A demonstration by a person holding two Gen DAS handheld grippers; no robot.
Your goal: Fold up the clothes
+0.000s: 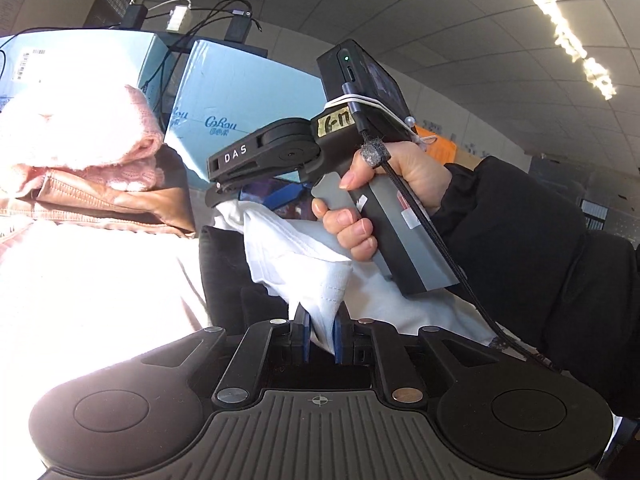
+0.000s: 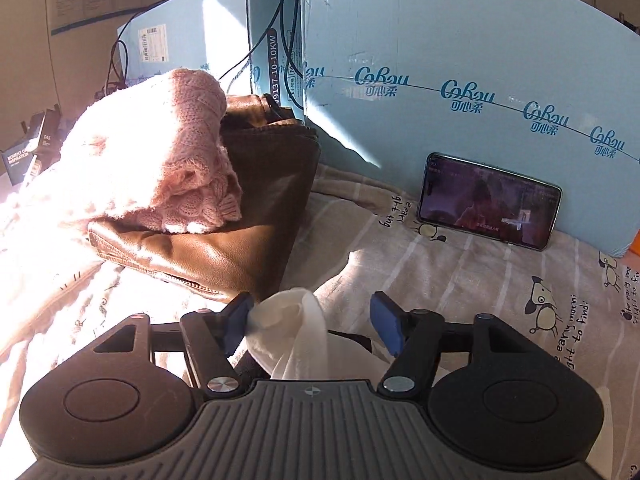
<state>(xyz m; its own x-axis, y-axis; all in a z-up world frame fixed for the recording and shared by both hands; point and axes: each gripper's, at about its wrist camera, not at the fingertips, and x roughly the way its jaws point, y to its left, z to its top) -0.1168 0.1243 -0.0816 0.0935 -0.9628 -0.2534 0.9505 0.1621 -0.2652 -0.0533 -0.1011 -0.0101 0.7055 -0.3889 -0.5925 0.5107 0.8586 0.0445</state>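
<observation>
Striped cartoon-print bed sheet point(image 2: 460, 280) covers the surface; open sheet lies ahead and to the right of the right gripper point(image 2: 316, 322). Two pale blue cartons point(image 2: 460, 40) wall off the far edge. One phone point(image 2: 489, 201) leans on its long side against the nearer carton. One brown leather jacket point(image 2: 240, 216), folded, sits at left with one pink knit sweater point(image 2: 160, 152) on top; strong sun washes out the left side.

White garment point(image 1: 304, 256) hangs between both grippers. Left gripper point(image 1: 322, 338): jaws nearly closed, blue pads pinching a fold of the white cloth. Right gripper: jaws wide apart, a bunch of white cloth point(image 2: 288, 332) between them, touching the left pad, clear of the right pad. Right hand point(image 1: 384, 196), black sleeve, grips the handle.
</observation>
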